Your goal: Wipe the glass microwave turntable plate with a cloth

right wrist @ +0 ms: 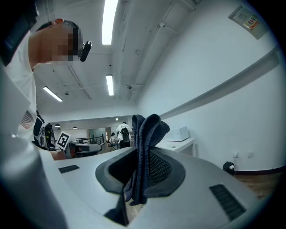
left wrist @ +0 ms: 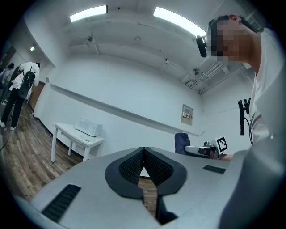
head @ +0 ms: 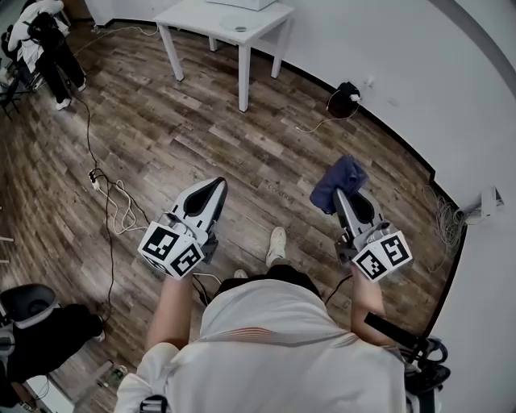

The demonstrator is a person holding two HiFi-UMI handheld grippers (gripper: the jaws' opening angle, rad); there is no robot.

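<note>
Wiping is judged not yet begun: the blue cloth (right wrist: 145,143) is clamped in the right gripper (head: 343,198), the left gripper (left wrist: 143,153) is held closed on nothing, and what may be the glass plate (head: 239,29) is seen on the distant desk (head: 193,16).

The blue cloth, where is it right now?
The blue cloth is clamped in the right gripper, at the head view's right, above the wood floor.
</note>
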